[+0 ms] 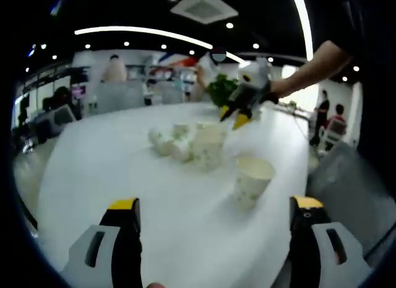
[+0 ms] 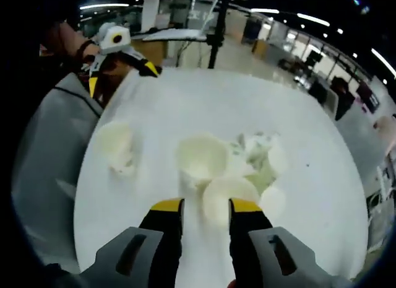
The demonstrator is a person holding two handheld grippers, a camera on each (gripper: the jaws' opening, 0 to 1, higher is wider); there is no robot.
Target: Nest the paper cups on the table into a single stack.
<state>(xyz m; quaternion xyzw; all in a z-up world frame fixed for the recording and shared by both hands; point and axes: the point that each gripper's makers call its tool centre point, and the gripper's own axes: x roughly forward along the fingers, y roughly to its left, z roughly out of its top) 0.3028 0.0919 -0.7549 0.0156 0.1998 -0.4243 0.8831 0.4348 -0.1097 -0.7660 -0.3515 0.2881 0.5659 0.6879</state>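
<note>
Several white paper cups with a faint green print stand and lie on the round white table (image 1: 111,170). One upright cup (image 1: 252,179) stands alone ahead of my left gripper (image 1: 215,204), whose jaws are spread wide with nothing between them. Beyond it is a cluster of cups (image 1: 192,142), some tipped over. My right gripper (image 1: 235,114) hangs above that cluster on a person's arm. In the right gripper view, my right gripper (image 2: 206,209) is narrowly open above a cup (image 2: 224,198), with an upright cup (image 2: 201,155) and tipped cups (image 2: 263,158) beyond. The lone cup (image 2: 114,142) stands left, near my left gripper (image 2: 122,76).
A grey chair (image 1: 352,183) stands at the table's edge beside the lone cup, also seen as the grey chair (image 2: 43,145). A green plant (image 1: 219,90) sits at the table's far side. People stand and sit in the office beyond. Bare tabletop (image 2: 204,96) spreads past the cups.
</note>
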